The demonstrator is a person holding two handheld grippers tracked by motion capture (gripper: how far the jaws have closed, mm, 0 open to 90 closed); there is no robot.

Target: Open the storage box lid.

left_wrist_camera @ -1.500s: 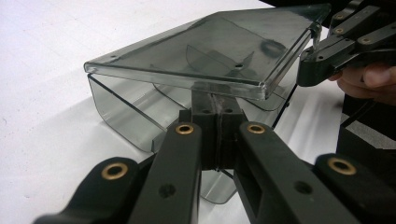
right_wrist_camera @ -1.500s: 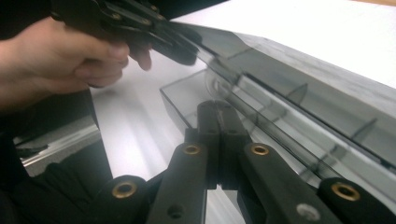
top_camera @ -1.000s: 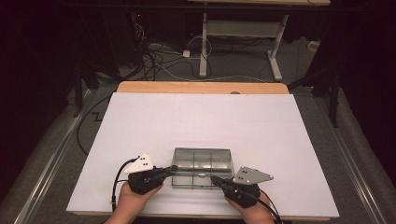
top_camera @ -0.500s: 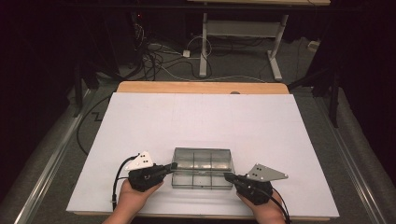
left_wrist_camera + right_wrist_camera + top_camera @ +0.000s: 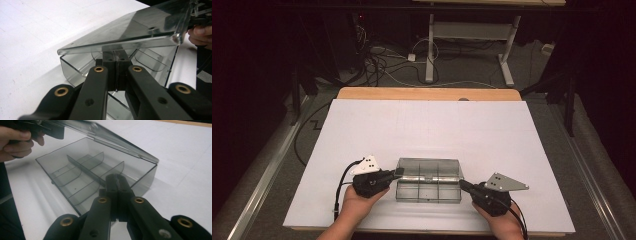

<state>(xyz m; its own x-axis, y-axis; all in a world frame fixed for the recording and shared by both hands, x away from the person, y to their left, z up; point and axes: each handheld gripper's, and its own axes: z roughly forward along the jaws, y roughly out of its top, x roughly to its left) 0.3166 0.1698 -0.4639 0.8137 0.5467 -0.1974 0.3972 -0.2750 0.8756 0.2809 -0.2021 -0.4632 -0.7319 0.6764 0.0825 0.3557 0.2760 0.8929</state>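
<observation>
Organizer box [image 5: 429, 180] sits at the near edge of the white table [image 5: 427, 125], lid [image 5: 130, 30] lifted partway.

Looks like the opening step: left gripper [image 5: 396, 173] is at the box's left end with its jaws pressed together under the lid's edge, propping it up. Right gripper [image 5: 462, 184] is just off the box's right end, jaws clenched on nothing. Next move is probably swinging the lid further back. Loads of bare table behind the box, hardly any in front.
</observation>
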